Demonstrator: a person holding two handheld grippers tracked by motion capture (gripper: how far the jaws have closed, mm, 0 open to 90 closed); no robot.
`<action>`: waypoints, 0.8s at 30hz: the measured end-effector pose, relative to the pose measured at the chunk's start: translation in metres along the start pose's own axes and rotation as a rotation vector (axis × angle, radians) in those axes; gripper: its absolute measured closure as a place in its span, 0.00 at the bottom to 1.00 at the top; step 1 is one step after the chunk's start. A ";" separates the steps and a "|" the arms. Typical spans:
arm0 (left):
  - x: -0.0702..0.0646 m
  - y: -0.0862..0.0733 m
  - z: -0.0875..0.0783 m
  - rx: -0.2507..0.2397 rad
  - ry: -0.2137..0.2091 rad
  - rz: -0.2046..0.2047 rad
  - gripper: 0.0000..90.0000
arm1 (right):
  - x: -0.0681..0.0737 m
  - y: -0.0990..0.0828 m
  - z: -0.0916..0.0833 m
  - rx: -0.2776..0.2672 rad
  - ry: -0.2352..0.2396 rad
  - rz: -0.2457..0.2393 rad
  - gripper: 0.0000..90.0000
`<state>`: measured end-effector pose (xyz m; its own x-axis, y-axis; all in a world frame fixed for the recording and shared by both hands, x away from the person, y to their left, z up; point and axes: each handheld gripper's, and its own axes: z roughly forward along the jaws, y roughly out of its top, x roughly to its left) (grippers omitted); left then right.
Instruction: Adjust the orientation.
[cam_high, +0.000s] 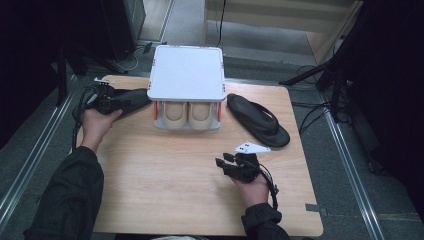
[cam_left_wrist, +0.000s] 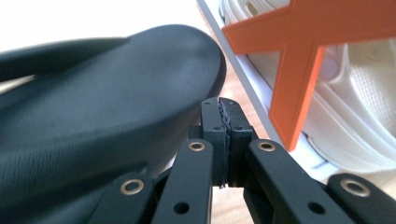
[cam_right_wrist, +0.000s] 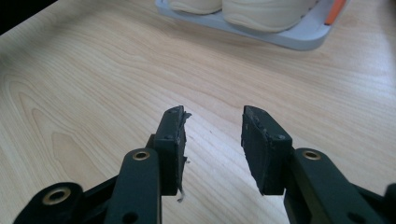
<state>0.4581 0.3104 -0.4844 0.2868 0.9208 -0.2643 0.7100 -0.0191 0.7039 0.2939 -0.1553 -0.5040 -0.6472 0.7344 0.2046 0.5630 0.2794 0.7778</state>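
High view: two black sandals (cam_high: 257, 120), seemingly two cream shoes (cam_high: 187, 114); left gripper (cam_high: 102, 102) closed empty, right gripper (cam_high: 225, 160) apart.

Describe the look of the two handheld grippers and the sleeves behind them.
Both the left gripper and the right gripper are black, with linkage arms joined by brass-ringed rivets and flat jaws faced with worn, frayed pads. A pale grey three-cornered plate sits on the right one. Black cables trail from each. The person wears dark long sleeves with ribbed cuffs.
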 end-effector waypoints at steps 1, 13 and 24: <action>0.001 0.002 0.002 0.020 0.001 -0.003 1.00 | 0.000 -0.001 -0.001 -0.001 -0.003 0.002 0.67; 0.011 0.007 0.035 0.055 0.086 -0.009 1.00 | -0.003 -0.010 -0.008 0.001 -0.025 0.027 0.67; 0.008 -0.001 0.027 0.070 0.088 0.006 1.00 | -0.005 -0.007 -0.009 -0.002 -0.025 0.022 0.66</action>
<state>0.4772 0.3074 -0.5046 0.2362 0.9510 -0.1994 0.7524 -0.0492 0.6568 0.2886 -0.1660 -0.5051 -0.6213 0.7557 0.2070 0.5761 0.2615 0.7744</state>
